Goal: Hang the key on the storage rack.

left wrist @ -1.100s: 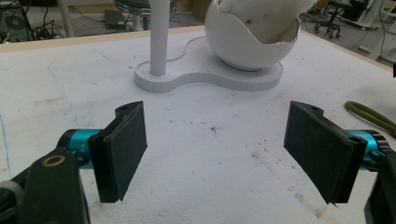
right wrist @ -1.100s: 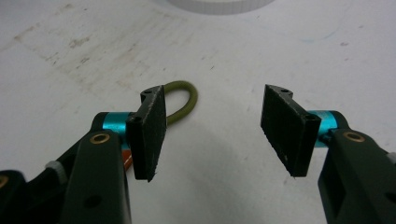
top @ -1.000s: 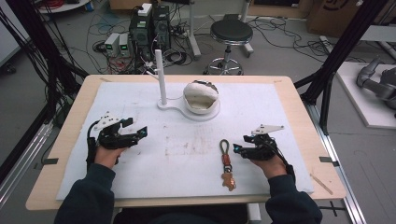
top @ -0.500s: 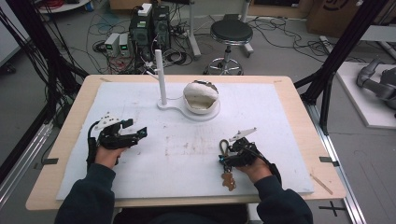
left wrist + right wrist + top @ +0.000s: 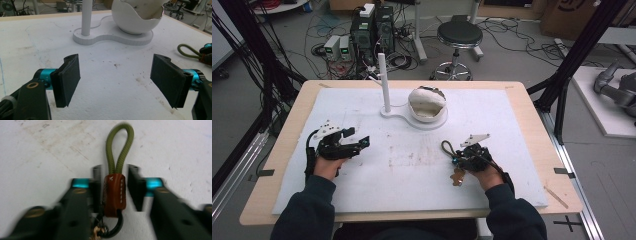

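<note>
White sheeting, stained near its middle, is laid over the wooden table. Toward the left edge, the left gripper is held low over the sheet with its jaws spread wide and nothing between them. At the far middle, a white base carries an upright post and a broken white shell. Right of centre, the right gripper is seen part-open astride a keychain strap; contact cannot be confirmed. Its green cord loop points toward the far edge.
</note>
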The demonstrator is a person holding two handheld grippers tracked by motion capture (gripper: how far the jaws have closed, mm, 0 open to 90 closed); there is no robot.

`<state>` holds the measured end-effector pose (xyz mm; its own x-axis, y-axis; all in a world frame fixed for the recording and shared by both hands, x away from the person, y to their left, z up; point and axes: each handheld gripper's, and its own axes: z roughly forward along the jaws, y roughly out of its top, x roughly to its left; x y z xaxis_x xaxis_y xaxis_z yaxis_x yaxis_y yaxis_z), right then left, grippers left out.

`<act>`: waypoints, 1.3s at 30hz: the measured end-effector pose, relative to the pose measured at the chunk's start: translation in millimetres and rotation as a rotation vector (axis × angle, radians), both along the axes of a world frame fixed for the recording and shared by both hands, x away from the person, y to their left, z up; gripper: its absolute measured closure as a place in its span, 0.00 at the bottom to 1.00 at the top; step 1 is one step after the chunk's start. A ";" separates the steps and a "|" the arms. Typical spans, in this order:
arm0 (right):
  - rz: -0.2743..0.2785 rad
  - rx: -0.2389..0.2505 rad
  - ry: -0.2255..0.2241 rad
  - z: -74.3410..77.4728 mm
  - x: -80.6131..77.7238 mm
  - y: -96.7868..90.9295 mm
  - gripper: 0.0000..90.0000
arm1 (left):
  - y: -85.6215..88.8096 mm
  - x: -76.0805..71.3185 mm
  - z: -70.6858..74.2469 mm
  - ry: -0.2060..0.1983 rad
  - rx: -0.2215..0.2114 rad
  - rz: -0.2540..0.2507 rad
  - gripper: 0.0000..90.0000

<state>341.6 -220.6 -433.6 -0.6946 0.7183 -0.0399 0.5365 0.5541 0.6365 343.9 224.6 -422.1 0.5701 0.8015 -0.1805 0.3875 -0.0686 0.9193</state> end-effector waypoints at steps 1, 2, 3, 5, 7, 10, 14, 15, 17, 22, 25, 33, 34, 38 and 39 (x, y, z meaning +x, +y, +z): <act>-0.010 -0.009 0.024 -1.6 0.2 -2.4 0.60 | 0.1 0.0 0.0 0.000 -0.002 0.001 0.26; -0.010 -0.009 0.024 -1.6 0.2 -2.4 0.60 | 0.1 0.0 0.0 0.000 -0.002 0.001 0.26; -0.008 -0.019 0.035 -2.3 -0.5 -3.5 0.57 | 0.4 -0.2 0.0 0.001 -0.001 0.002 0.26; -0.006 -0.020 0.044 -2.9 -1.0 -6.0 0.57 | 0.2 -0.2 -0.1 0.002 -0.004 0.003 0.26; -0.007 -0.008 0.054 -3.5 -0.2 -7.8 0.57 | 0.0 -0.1 -0.3 0.003 -0.002 0.000 0.26; -0.015 -0.014 0.058 -3.0 -1.3 -6.6 0.60 | -0.1 -0.1 -0.5 0.005 -0.005 0.000 0.26; -0.013 -0.025 0.071 -0.3 -1.8 -4.0 0.79 | -0.4 -0.1 -0.8 0.004 -0.002 -0.003 0.27; -0.014 -0.015 0.076 -0.2 -1.2 -4.9 0.81 | -0.9 -0.2 -0.9 0.005 -0.002 -0.002 0.27; -0.012 -0.016 0.073 -0.2 -1.1 -5.0 0.81 | -1.2 -0.3 -0.9 0.006 -0.003 -0.005 0.27; 0.014 -0.006 0.022 2.5 -5.1 0.2 0.83 | 0.4 0.0 -0.8 0.004 -0.007 0.001 0.27; 0.028 0.093 -0.058 13.8 -6.9 1.6 0.83 | 1.9 0.3 -1.0 0.005 -0.010 0.006 0.27; 0.075 0.234 -0.186 32.0 -6.1 10.3 0.83 | 10.6 -0.1 0.3 -0.005 -0.021 0.031 0.27; 0.075 0.234 -0.186 32.0 -6.1 10.3 0.83 | 10.6 -0.1 0.3 -0.005 -0.021 0.031 0.27; 0.103 0.275 -0.250 48.2 1.3 26.6 0.83 | 13.1 -0.5 0.5 -0.008 -0.026 0.039 0.27; 0.106 0.283 -0.256 51.6 3.2 30.6 0.83 | 13.2 -0.6 0.7 -0.011 -0.025 0.039 0.27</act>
<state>344.9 -190.0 -382.0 -0.7588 0.6505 -0.0317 0.2902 0.3813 0.8777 343.3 237.8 -421.4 0.5404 0.8186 -0.1949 0.3794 -0.0303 0.9248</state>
